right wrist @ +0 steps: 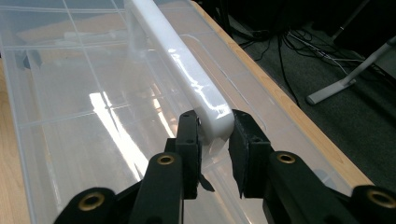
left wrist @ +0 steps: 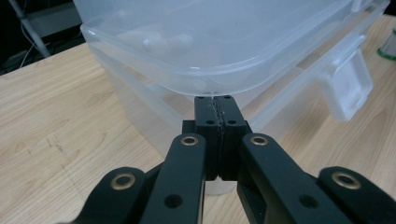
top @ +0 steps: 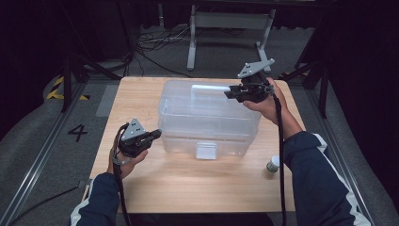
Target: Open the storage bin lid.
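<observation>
Glossy white handle [right wrist: 187,74] sits pinched in the right tool [right wrist: 215,140]; left tool [left wrist: 215,112], pressed together, meets the clear plastic box [left wrist: 224,51].

Small green-capped white bottle [top: 273,164] upright near right edge of light wooden table [top: 188,183]; grey metal stand [top: 230,21] and black cables [top: 155,40] on floor beyond.

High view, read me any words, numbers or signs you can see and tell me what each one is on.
"4": a dark numeral on the grey floor, left of the table.
The small bottle near the table's right edge: too small to tell if it bears any text.
The clear plastic box and its latch: no readable text.
</observation>
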Tool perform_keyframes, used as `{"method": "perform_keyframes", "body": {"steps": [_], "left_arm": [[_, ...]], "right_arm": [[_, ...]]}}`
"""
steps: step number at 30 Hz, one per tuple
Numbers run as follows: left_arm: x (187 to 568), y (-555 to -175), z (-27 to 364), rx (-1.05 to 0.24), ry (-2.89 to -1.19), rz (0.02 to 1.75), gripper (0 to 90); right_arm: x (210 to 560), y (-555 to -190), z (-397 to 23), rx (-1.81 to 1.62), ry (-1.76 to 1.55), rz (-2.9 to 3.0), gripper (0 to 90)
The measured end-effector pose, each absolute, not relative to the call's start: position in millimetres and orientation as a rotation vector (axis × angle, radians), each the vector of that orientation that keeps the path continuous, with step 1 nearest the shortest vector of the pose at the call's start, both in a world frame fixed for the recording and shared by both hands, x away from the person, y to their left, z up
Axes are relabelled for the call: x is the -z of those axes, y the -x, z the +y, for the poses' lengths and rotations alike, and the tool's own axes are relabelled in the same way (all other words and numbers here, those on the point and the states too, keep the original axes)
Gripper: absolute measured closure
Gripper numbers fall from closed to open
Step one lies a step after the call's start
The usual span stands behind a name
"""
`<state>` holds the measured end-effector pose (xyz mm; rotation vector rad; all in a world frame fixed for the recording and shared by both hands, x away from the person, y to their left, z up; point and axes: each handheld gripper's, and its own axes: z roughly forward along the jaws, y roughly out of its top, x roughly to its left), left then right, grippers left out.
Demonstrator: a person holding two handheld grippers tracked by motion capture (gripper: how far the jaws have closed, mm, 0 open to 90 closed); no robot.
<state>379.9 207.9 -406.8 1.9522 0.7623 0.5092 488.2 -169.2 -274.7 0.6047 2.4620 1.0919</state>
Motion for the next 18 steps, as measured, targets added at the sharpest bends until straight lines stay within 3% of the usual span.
{"method": "perform_keyframes", "body": {"steps": [16,18], "left_arm": [[404.5,-383.2,201.3,-0.533,-1.951,0.735,89.7],[404.0,-382.9,201.0,-0.539,-1.955,0.73,89.7]], "right_arm": [[273.4,-490.2,-168.4,-1.071,-0.612,2.445,72.9],[273.5,-489.7,-169.5,-1.068,-0.623,2.433,69.6]]}}
